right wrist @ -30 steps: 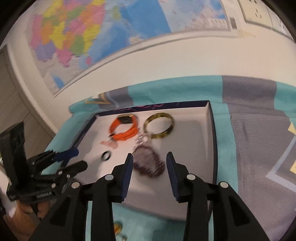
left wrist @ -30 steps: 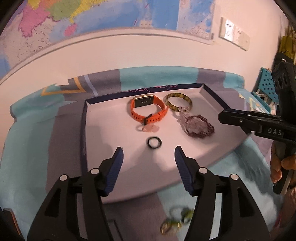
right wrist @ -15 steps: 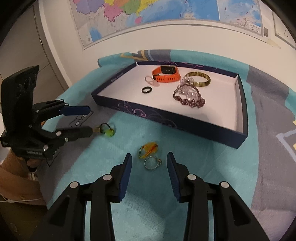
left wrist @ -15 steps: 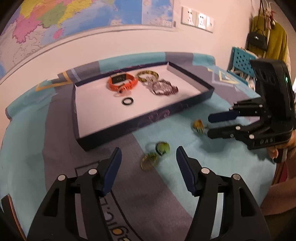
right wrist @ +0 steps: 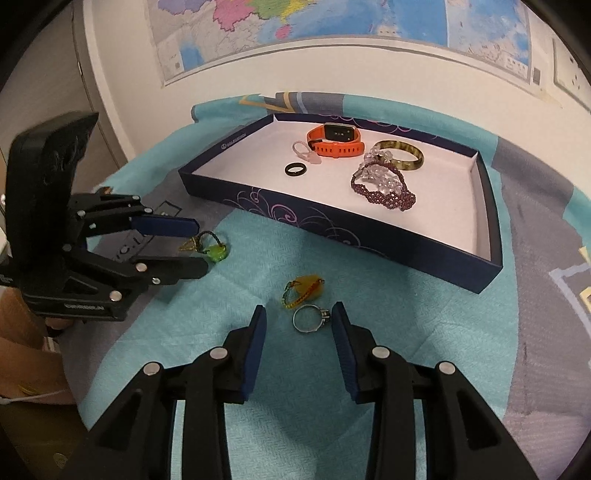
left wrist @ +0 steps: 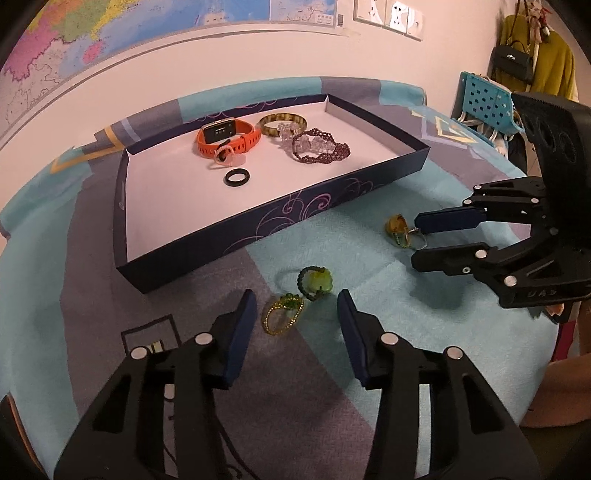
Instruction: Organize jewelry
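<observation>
A dark blue tray (left wrist: 236,232) (right wrist: 369,240) holds an orange watch (left wrist: 229,138) (right wrist: 334,142), a black ring (left wrist: 237,177) (right wrist: 295,170), a pink ring (left wrist: 227,157), a yellow-brown bangle (left wrist: 282,122) (right wrist: 400,155) and a maroon beaded bracelet (left wrist: 321,147) (right wrist: 384,192). On the cloth in front lie a gold-green ring (left wrist: 282,317) and a green-stone ring (left wrist: 316,282) (right wrist: 212,249), between my open left gripper's (left wrist: 295,325) (right wrist: 194,247) fingers. A silver ring (right wrist: 310,319) and an amber beaded ring (right wrist: 304,290) (left wrist: 397,227) lie by my open right gripper (right wrist: 297,328) (left wrist: 417,240).
A teal and grey patterned cloth (left wrist: 369,258) (right wrist: 369,369) covers the table. A map (right wrist: 332,18) hangs on the wall behind. A blue perforated rack (left wrist: 487,99) and hanging clothes stand at the far right in the left wrist view.
Both grippers have pulled back from over the tray and lowered to the cloth in front of it, each now open around loose rings.
</observation>
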The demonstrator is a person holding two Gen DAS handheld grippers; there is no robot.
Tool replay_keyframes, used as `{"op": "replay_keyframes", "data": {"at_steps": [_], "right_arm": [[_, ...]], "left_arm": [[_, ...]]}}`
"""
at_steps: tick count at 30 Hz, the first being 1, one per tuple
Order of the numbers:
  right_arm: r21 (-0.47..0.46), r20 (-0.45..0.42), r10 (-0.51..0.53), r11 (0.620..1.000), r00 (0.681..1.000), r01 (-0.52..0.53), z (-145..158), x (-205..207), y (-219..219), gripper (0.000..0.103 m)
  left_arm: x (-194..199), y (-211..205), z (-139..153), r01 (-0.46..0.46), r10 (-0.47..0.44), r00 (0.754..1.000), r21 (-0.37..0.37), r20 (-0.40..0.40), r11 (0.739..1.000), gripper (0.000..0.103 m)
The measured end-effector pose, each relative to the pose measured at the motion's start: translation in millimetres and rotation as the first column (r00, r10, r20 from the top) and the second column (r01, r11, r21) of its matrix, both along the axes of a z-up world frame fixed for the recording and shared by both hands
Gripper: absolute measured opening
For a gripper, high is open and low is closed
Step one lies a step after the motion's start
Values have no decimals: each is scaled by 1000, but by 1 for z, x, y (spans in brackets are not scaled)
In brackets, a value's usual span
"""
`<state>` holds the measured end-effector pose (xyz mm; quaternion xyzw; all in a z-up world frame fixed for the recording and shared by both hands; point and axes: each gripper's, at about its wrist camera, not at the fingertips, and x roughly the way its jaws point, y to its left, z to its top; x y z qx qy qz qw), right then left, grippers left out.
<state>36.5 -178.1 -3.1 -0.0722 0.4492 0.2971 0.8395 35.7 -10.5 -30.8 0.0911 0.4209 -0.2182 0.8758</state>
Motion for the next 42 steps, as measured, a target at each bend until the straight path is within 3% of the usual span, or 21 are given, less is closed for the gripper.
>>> {"op": "replay_keyframes", "data": {"at_steps": [2,6,10,16,19,21,23,25,34,42], "right_arm": [[-24,13,0,1000,1000,0,0,-1,2,26],[-31,17,-1,1000,1000,2,-1,-1,0,23],[-33,18,-8,999,1000,9,0,-4,-1,19],[-2,-6,-18,1000,1000,18,1,-8,-8,6],[14,-16,-39,999,999,39,0,-10,-12,8],[28,-22,-44,999,999,45,0,-10,-14,13],[33,-21,-45,998,999,46,1,-11,-13,25],[30,-13,-45,999,999,46,2,-12,-11,30],[-2,0,-31,1000,1000,31,1,-10,0,31],[-5,3,-32,999,999,32,2,-12,1,31]], "left_arm": [[-3,0,-1,-1,1,1000,7,-2,1000,39],[-9,-1,0,-6,6,1000,11,0,1000,25],[-14,1,0,-16,17,1000,5,-5,1000,19],[-20,5,1,-36,35,999,-21,-17,999,20],[-19,4,2,-36,35,999,-33,-15,999,33],[-17,0,2,-39,39,999,-19,-6,999,36],[-12,-3,1,-40,40,999,-11,0,999,36],[-8,-5,1,-42,42,999,-7,-3,999,35],[-9,-5,1,-35,35,999,15,4,999,16],[-23,6,1,-33,32,999,-46,-25,998,14]]}}
